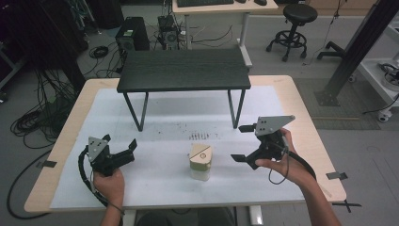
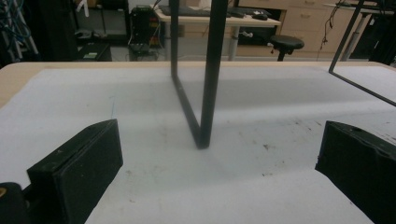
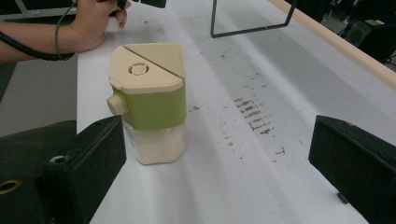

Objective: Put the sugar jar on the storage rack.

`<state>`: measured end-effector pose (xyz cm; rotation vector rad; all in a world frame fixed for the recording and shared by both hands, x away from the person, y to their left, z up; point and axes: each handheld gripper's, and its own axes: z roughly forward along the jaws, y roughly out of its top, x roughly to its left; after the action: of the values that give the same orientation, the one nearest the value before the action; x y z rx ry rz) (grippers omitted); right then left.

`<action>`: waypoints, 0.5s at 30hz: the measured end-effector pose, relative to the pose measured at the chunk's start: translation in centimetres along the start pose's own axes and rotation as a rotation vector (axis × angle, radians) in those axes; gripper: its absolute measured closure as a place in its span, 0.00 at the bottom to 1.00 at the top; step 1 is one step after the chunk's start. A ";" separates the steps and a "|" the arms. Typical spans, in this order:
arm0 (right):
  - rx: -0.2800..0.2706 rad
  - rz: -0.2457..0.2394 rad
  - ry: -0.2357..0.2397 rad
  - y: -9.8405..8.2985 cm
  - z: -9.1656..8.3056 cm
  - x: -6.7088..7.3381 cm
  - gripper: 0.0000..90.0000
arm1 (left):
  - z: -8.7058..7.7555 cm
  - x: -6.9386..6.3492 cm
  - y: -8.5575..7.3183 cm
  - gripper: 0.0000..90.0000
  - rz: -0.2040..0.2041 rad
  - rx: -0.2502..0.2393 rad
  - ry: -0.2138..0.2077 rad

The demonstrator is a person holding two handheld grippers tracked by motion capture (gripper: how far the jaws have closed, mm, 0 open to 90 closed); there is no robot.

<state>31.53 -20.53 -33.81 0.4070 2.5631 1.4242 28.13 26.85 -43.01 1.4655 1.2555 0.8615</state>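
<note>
A small container (image 1: 201, 161) with a cream lid, green band and clear base holding white grains stands upright on the white mat (image 1: 164, 113), near the front middle. My right gripper (image 1: 239, 142) hovers to its right, open, with its jaws pointing at the container. In the right gripper view the container (image 3: 149, 102) sits just ahead of the left jaw, and the right gripper (image 3: 224, 156) touches nothing. My left gripper (image 1: 120, 141) rests at the front left, open and empty. In its own view the left gripper (image 2: 219, 158) faces a black table leg (image 2: 208, 93).
A low black table (image 1: 183, 69) on thin metal legs stands on the mat's far half. Dark smudges (image 1: 204, 135) mark the mat in front of it. The other hand (image 3: 95, 21) rests at the top left of the right gripper view. Stool, desk and cables lie beyond the table.
</note>
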 end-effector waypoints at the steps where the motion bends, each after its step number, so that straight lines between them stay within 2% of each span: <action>1: -0.001 0.000 -0.001 0.0 -0.1 0.0 0.05 | 0.0 0.0 0.0 0.00 0.002 -0.001 -0.001; 15: -0.015 0.001 -0.011 -0.1 -0.7 0.1 0.04 | 0.0 -0.1 0.0 0.00 0.007 0.002 -0.001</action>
<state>31.21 -21.08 -33.58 0.4127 2.5424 1.4374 28.12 26.78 -43.00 1.4730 1.2516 0.8647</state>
